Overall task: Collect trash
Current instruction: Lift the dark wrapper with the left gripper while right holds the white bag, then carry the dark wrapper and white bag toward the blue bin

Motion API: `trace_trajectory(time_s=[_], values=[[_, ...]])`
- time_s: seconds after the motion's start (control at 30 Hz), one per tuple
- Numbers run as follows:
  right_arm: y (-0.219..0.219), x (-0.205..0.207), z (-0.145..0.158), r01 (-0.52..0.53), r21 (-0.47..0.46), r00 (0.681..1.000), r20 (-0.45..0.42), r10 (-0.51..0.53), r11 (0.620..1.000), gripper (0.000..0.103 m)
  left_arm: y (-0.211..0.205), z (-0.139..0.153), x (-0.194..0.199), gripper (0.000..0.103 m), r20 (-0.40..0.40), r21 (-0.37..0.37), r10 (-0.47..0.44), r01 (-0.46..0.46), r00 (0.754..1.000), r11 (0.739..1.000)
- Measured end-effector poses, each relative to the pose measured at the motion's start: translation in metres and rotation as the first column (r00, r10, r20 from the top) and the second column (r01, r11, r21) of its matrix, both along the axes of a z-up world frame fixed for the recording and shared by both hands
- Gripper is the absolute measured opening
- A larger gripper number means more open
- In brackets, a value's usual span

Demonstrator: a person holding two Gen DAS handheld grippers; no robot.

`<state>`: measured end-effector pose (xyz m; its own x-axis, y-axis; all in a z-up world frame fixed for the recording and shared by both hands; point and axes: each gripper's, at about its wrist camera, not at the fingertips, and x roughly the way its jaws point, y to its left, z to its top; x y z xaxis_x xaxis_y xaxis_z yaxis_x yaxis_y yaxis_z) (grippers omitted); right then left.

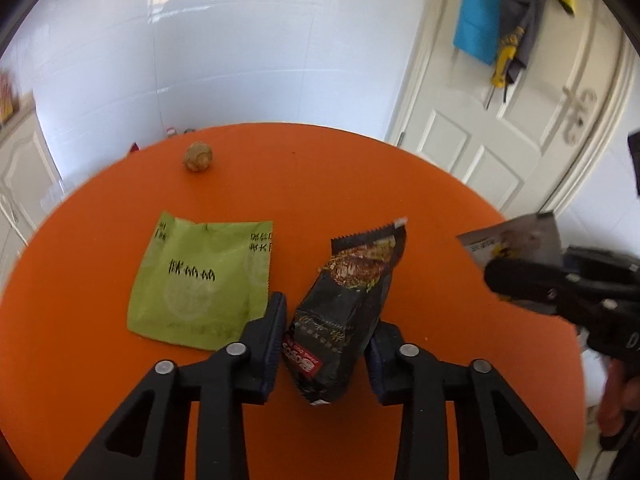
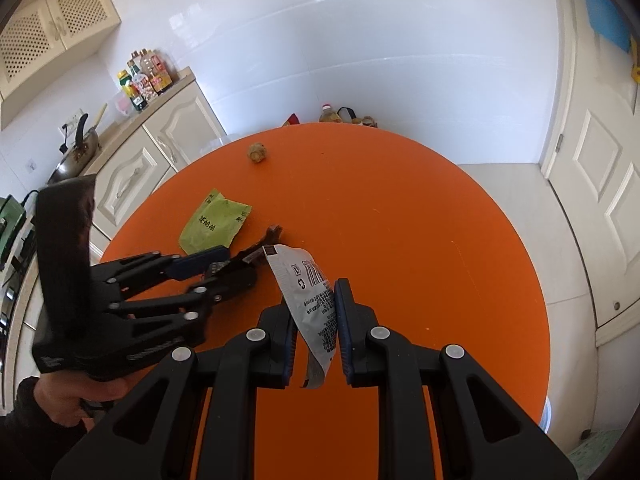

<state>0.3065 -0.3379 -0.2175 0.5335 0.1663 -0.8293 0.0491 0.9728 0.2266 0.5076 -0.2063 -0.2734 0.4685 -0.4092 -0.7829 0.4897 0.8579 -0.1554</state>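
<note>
On the round orange table (image 1: 440, 208) lie a flat green wrapper (image 1: 200, 280) and a small brown crumpled ball (image 1: 198, 157). My left gripper (image 1: 326, 320) is shut on a black snack wrapper (image 1: 344, 304), pinched between both pads. My right gripper (image 2: 314, 312) is shut on a silver-grey wrapper (image 2: 308, 292) and holds it above the table; it shows at the right edge of the left wrist view (image 1: 516, 240). In the right wrist view the left gripper (image 2: 224, 264) holds the black wrapper (image 2: 256, 256) beside the green wrapper (image 2: 214, 224); the ball (image 2: 258, 153) lies far back.
White cabinets (image 2: 136, 164) with bottles and a pan stand left of the table. A white door (image 1: 520, 132) with hanging clothes is at the right. Bottles (image 2: 344, 116) stand on the floor behind the table. A person's hand (image 2: 76, 400) holds the left gripper.
</note>
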Motion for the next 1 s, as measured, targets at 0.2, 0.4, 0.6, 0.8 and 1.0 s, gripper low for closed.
trace_trajectory(time_s=[0.2, 0.4, 0.6, 0.8, 1.0], values=[[-0.008, -0.005, 0.003, 0.021, 0.008, 1.0, 0.008, -0.021, 1.0, 0.017, 0.009, 0.01, 0.007, 0.017, -0.041, -0.076, -0.03, 0.027, 0.999, 0.997], [-0.013, -0.014, 0.01, 0.043, 0.023, 0.999, 0.028, -0.044, 0.999, 0.017, 0.026, 0.028, 0.004, 0.016, -0.031, -0.15, -0.025, 0.02, 0.999, 0.989], [-0.025, -0.036, 0.031, 0.083, 0.017, 0.994, 0.075, -0.084, 0.996, 0.017, 0.024, 0.059, -0.028, 0.016, 0.054, -0.15, -0.061, 0.069, 0.997, 0.986], [-0.053, -0.074, 0.06, 0.15, -0.006, 0.98, 0.134, -0.148, 0.989, 0.017, -0.007, 0.088, -0.067, 0.016, 0.126, -0.152, -0.121, 0.14, 0.985, 0.978], [-0.102, -0.128, 0.085, 0.271, -0.041, 0.949, 0.177, -0.26, 0.962, 0.017, -0.065, 0.101, -0.105, 0.017, 0.159, -0.156, -0.231, 0.255, 0.96, 0.954]])
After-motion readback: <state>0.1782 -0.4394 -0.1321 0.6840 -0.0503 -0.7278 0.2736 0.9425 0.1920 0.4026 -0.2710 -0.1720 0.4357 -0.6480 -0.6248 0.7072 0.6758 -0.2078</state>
